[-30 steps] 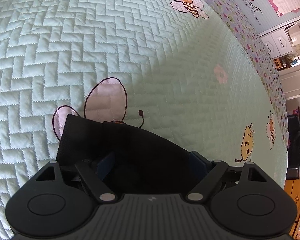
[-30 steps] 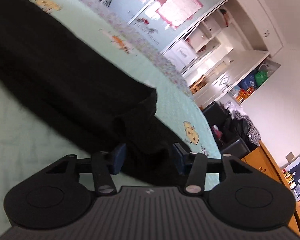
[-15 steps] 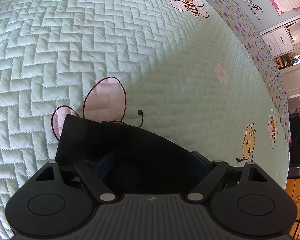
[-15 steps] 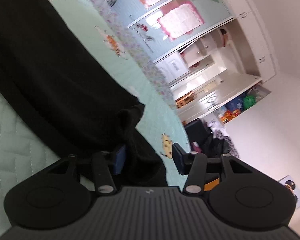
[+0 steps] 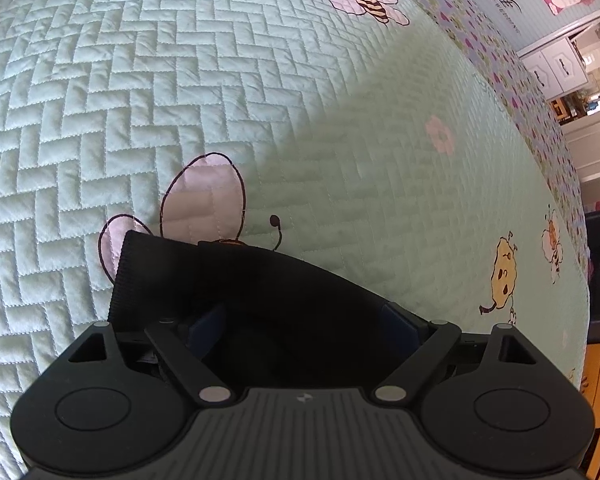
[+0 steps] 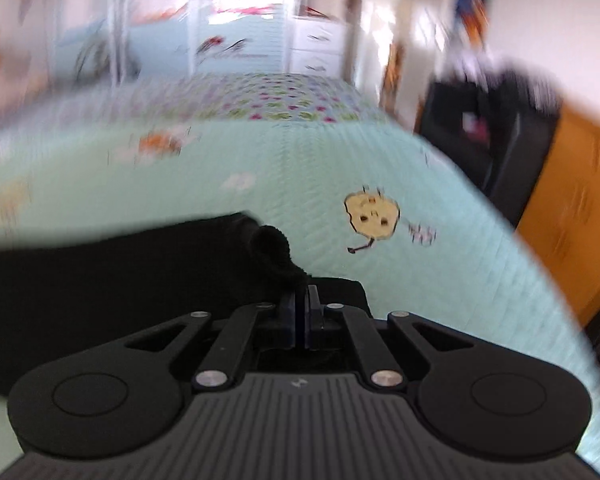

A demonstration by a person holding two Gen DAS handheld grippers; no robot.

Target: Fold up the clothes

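On a bed covered by a pale green quilt [image 5: 180,92], stitched in a zigzag pattern and printed with cartoon bees, lay a black garment [image 5: 260,280]. From the left wrist view, one squared corner with a ribbed band, perhaps a cuff or hem, rested flat over a bee print near the camera. The left gripper [image 5: 300,320] stood over it with its jaws spread wide, dark cloth lying between the blue pads; the pads did not appear to press on it.

From the right wrist view, which was blurred, the same garment [image 6: 120,280] stretched away to the left across the quilt [image 6: 440,280]. The right gripper [image 6: 300,312] had its jaws closed, pinching a small bunched fold of the cloth that rose in a soft roll just beyond the tips. A yellow cartoon figure showed on the quilt to the right, and a dark chair and orange wooden furniture stood past the bed's far right edge.

The cloth looked soft, light and limp, likely a knit. It would probably sag and bunch wherever it was unsupported and drape rather than hold a crease, though it seemed neither fragile nor slippery. The best holds were judged to be at edges and corners: the ribbed band under the left jaws looked firmer, and gripping two corners together should keep the fold straight.
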